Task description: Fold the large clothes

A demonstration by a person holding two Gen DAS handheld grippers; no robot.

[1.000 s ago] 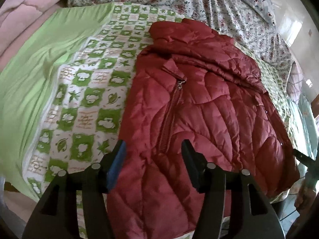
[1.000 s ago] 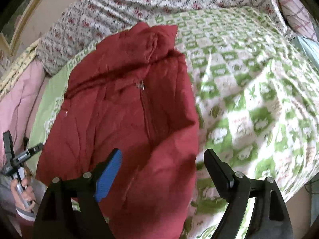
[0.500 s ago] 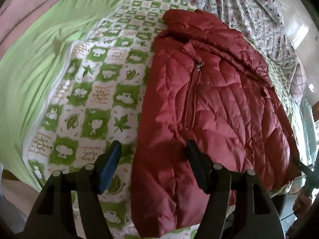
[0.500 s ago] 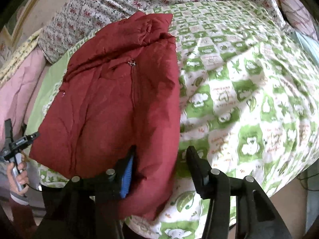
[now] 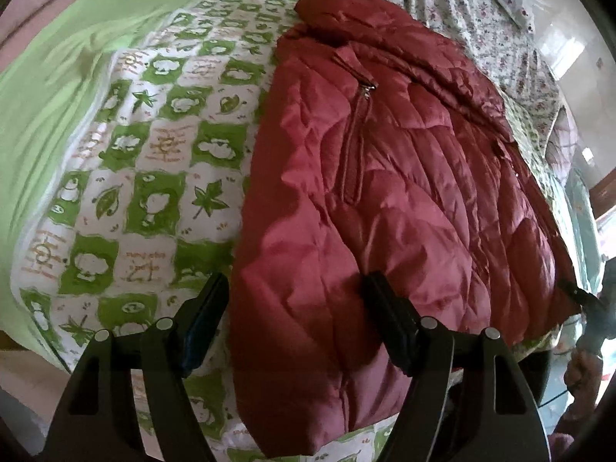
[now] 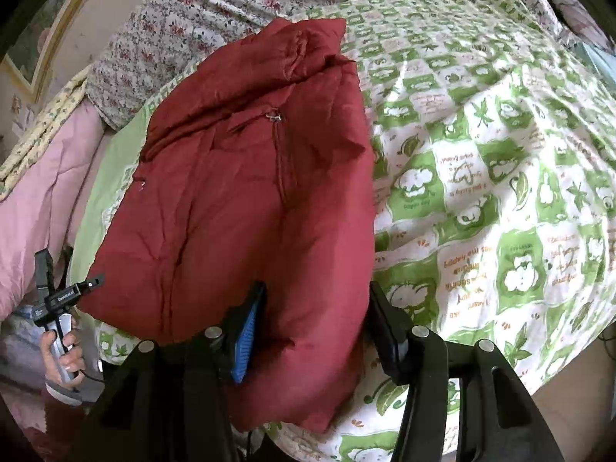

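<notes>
My left gripper (image 5: 294, 310) jaws are opening astride the jacket (image 5: 385, 192) corner. My right gripper (image 6: 315, 321) seems clamped on the jacket's other corner, on the quilt (image 6: 481, 154).

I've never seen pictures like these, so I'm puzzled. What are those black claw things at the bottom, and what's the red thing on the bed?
Those black claws are grippers: two-finger tongs that a person holds, one in each hand. Each carries a little camera looking along its fingers. So one picture is taken from the left gripper and the other from the right gripper. On the bed lies a green-and-white quilt with a red puffy jacket on it, waiting to be folded. The right gripper pinches one bottom corner of the jacket. The left gripper's jaws are opening, with the other bottom corner between them, not squeezed.
</notes>
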